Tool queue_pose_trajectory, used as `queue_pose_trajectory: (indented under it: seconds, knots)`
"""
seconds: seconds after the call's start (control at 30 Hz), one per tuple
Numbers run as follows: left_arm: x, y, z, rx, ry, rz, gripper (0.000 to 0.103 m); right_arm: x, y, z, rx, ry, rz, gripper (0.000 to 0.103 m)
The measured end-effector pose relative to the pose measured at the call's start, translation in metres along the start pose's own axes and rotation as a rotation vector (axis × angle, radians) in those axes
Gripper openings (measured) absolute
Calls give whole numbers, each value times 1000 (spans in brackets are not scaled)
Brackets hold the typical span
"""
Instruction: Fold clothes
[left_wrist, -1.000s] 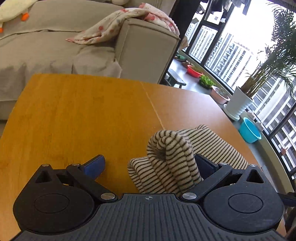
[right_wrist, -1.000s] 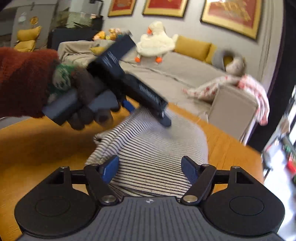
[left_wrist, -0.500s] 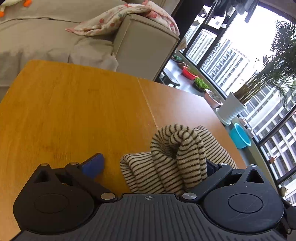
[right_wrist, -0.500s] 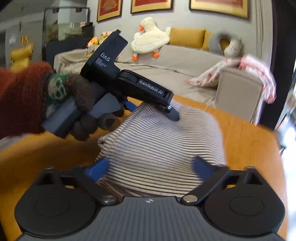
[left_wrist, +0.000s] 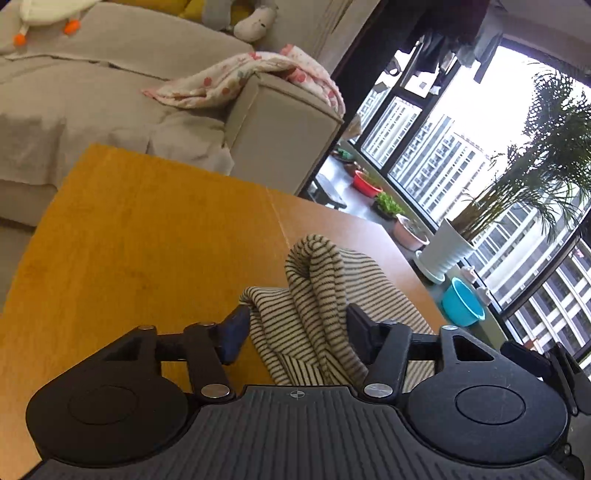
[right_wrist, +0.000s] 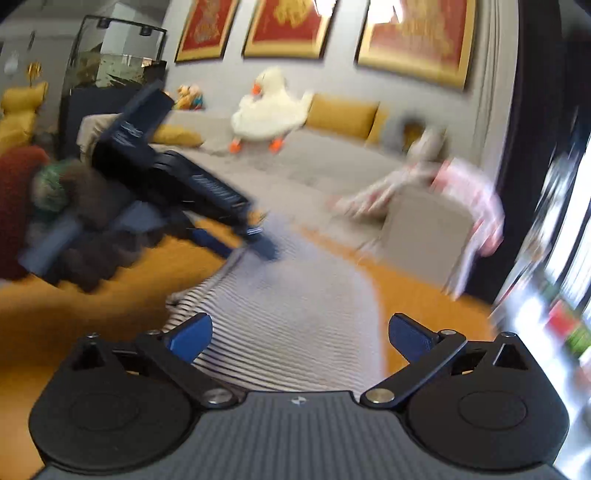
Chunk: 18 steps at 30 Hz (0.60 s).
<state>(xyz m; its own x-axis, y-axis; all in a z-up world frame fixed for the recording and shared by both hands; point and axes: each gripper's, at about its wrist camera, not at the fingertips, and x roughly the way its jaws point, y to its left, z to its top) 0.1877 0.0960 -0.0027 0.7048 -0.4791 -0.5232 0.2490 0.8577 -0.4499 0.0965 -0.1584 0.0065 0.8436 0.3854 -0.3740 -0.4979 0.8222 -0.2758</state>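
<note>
The wooden table (left_wrist: 147, 240) takes up most of both views, with a sofa (left_wrist: 110, 110) behind it and a wall of windows off to one side. On the table lies the striped sweater (right_wrist: 295, 302), spread as a broad, fairly flat rectangle toward the near end, its far edge gathered up.

The left claw (left_wrist: 295, 328) has narrowed onto that far edge: a thick bunched fold of the sweater stands up between its fingers, which press against the cloth on both sides, so it looks clamped on it. In the right wrist view the same claw reaches down at an angle onto the far end of the sweater, held in a gloved hand (right_wrist: 92, 221); that picture is motion-blurred, so fine detail is lost.

The right claw (right_wrist: 299, 332) is spread wide with nothing between its fingers, hovering just above the near end of the sweater.

Judging from this, a fold of the far edge is in hand. To do it well, the pinched layers should all come along together, so the grip wants to stay firm and level. Carry the edge low and straight over the body, keeping the stripes parallel, and let the free claw pin or smooth the near part so the cloth below does not drag or wrinkle.
</note>
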Motion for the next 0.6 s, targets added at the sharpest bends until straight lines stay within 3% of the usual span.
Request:
queue_pose_trajectory:
  seconds: [0.07, 0.1, 0.17, 0.33, 0.37, 0.47, 0.6]
  knots:
    - [-11, -6, -8, 2, -12, 21, 14, -8, 7, -7, -24, -27, 8, 95]
    - [-14, -7, -10, 2, -13, 32, 11, -11, 11, -9, -31, -30, 25, 92]
    - [-17, -6, -13, 6, -12, 52, 11, -14, 23, -10, -45, -29, 69, 80]
    - [-22, -5, -22, 16, -8, 103, 11, 3, 59, -2, -86, -71, 56, 72]
    - [-23, -5, -23, 18, -7, 114, 11, 9, 62, 0, -75, -72, 38, 62]
    - [-28, -6, -27, 26, -17, 122, 11, 29, 53, 9, 55, -31, 54, 47]
    - [-32, -4, -26, 18, -24, 115, 12, 21, 48, 16, 95, -44, 32, 45]
